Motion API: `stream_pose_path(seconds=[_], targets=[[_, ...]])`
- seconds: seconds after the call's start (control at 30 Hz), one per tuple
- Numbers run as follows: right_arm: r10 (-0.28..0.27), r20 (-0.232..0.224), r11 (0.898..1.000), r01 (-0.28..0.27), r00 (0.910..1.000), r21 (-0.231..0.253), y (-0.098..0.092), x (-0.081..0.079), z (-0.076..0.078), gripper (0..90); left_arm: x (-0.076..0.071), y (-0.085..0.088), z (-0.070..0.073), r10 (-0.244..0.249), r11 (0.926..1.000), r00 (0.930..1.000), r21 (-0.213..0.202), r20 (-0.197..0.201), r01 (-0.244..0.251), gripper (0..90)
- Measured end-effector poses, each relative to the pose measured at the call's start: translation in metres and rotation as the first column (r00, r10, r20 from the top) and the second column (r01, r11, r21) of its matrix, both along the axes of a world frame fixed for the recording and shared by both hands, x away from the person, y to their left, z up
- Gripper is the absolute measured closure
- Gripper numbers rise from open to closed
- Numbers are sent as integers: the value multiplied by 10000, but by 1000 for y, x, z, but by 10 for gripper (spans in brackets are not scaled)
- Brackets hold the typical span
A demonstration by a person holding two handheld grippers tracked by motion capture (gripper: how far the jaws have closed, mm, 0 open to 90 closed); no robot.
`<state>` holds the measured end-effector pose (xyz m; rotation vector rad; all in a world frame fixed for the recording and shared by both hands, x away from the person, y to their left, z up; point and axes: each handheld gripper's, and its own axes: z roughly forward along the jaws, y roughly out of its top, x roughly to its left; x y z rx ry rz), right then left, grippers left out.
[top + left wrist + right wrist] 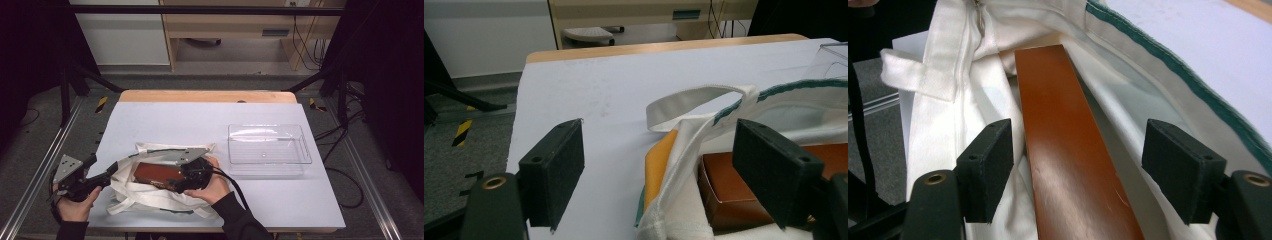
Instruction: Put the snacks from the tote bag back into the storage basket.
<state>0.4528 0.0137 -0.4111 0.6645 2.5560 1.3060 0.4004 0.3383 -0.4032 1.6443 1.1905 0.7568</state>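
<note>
The brown box (159,174) lies in the bag (150,197), both grippers' fingers (985,170) wide apart and gripping nothing, so it awaits grasping, the tray (306,150) still bare.

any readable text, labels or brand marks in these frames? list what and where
None readable. The brown box shows a plain glossy face. The white cloth bag with green trim, the clear plastic tray and the table carry no print. The grey plate on the wooden furniture behind is too small and blurred to read.
</note>
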Motion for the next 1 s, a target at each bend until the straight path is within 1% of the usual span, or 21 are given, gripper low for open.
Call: stream_pose_path(seconds=[0.07, 0.1, 0.27, 0.4, 0.47, 0.5, 0.57, 0.6, 0.67, 0.8, 0.83, 0.87, 0.93, 1.0], targets=[[21, -52, 10000, -21, 10000, -1, 3, 1, -2, 286, 0, 0, 0, -2, 10000, 10000, 55, 30, 2, 201], [58, -134, 9999, -59, 9999, -101, 8, 4, -5, 279, 0, 0, 1, -32, 9999, 10000, 121, 60, 31, 199], [143, -298, 9986, -158, 9995, -514, 16, 7, -14, 274, 1, -1, 1, -157, 9997, 9999, 199, 12, 156, 190], [223, -502, 9964, -263, 9985, -810, 20, 9, -20, 306, 2, -3, -1, -195, 9994, 9998, 276, -108, 198, 185], [253, -643, 9946, -316, 9976, -988, 22, 10, -23, 340, 2, -3, -1, -180, 9993, 9997, 311, -177, 185, 186], [269, -639, 9933, -339, 9976, -1108, 23, 11, -24, 347, 2, -3, -2, -180, 9994, 9997, 308, -187, 186, 186], [220, -665, 9929, -296, 9975, -1150, 25, 12, -25, 347, 3, -2, -2, -186, 9994, 9996, 294, -210, 192, 190], [264, -681, 9905, -353, 9973, -1326, 27, 13, -28, 352, 3, -2, -3, -199, 9994, 9995, 284, -235, 206, 192], [269, -742, 9883, -377, 9969, -1480, 28, 14, -29, 360, 3, -2, -3, -197, 9994, 9995, 277, -253, 204, 196], [614, -656, 9831, -717, 9960, -1685, 28, 14, -29, 400, 3, -3, -3, -187, 9994, 9995, 276, -266, 194, 200], [773, -515, 9809, -852, 9957, -1750, 27, 13, -28, 408, 3, -3, -3, -184, 9994, 9995, 278, -271, 191, 201], [823, -449, 9800, -890, 9956, -1778, 27, 12, -27, 414, 3, -2, -3, -172, 9995, 9995, 278, -272, 179, 202], [847, -491, 9785, -924, 9952, -1846, 26, 12, -23, 422, 3, -2, -3, -157, 9995, 9995, 268, -265, 164, 204], [889, -445, 9778, -957, 9951, -1865, 26, 11, -18, 427, 2, -1, -3, -111, 9996, 9996, 260, -249, 117, 205]])
